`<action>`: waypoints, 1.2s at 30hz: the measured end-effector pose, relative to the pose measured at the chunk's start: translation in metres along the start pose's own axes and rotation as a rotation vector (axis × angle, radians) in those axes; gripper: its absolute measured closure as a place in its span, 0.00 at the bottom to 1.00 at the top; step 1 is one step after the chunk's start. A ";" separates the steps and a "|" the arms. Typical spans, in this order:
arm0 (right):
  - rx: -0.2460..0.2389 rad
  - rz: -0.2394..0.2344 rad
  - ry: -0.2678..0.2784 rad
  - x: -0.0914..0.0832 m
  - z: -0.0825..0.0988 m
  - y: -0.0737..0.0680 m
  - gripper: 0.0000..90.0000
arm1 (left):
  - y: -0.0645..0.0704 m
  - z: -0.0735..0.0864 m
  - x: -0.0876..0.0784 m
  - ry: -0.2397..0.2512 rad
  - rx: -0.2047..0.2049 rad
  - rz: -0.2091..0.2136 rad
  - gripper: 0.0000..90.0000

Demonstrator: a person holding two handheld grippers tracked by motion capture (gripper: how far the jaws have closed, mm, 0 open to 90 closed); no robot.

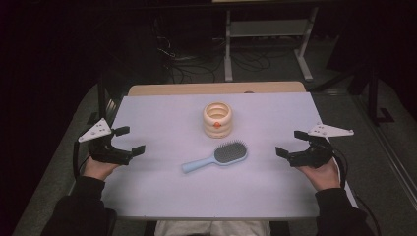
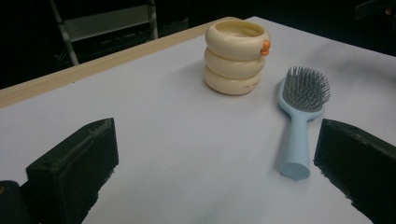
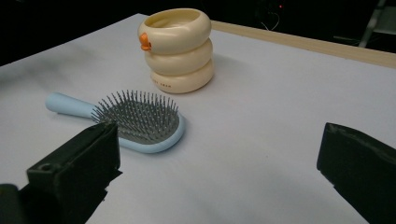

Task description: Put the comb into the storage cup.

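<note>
A cream ringed cup [image 1: 217, 119] with an orange beak stands upright at the table's middle, toward the back. Just in front of it lies a light blue hairbrush [image 1: 216, 157], bristles up, handle toward the left front. The cup [image 2: 237, 56] and hairbrush [image 2: 299, 116] lie ahead in the left gripper view, and again as cup [image 3: 176, 49] and hairbrush [image 3: 133, 122] in the right gripper view. My left gripper [image 1: 129, 140] is open at the table's left edge. At the right edge my right gripper [image 1: 290, 143] is open as well. Both point inward, with nothing between their jaws.
A pale lavender sheet covers the table [image 1: 162, 187], with a wooden strip [image 1: 216, 88] bare along the far edge. Beyond the table a dark floor holds cables [image 1: 196, 69] and a metal stand [image 1: 265, 34]. Wide bare surface surrounds the two objects.
</note>
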State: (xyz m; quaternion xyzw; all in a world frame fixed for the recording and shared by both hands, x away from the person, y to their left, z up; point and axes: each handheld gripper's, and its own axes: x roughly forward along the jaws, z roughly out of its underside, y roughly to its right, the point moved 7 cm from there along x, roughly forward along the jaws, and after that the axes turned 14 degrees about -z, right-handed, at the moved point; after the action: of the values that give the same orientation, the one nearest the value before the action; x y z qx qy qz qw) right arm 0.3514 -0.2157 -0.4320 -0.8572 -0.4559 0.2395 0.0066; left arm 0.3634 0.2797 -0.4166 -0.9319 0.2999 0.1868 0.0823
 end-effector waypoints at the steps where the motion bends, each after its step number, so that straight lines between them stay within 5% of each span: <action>1: 0.000 -0.001 0.001 0.000 0.000 0.000 0.00 | 0.000 -0.002 0.002 -0.009 0.005 0.001 0.00; 36: 0.001 -0.007 -0.012 0.002 0.001 -0.001 0.00 | 0.027 -0.025 0.033 -0.101 0.099 0.092 0.00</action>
State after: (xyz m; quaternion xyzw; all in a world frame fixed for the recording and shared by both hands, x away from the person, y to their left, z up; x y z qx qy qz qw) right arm 0.3511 -0.2140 -0.4336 -0.8540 -0.4591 0.2449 0.0049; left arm 0.3796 0.2335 -0.4077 -0.9012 0.3468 0.2222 0.1346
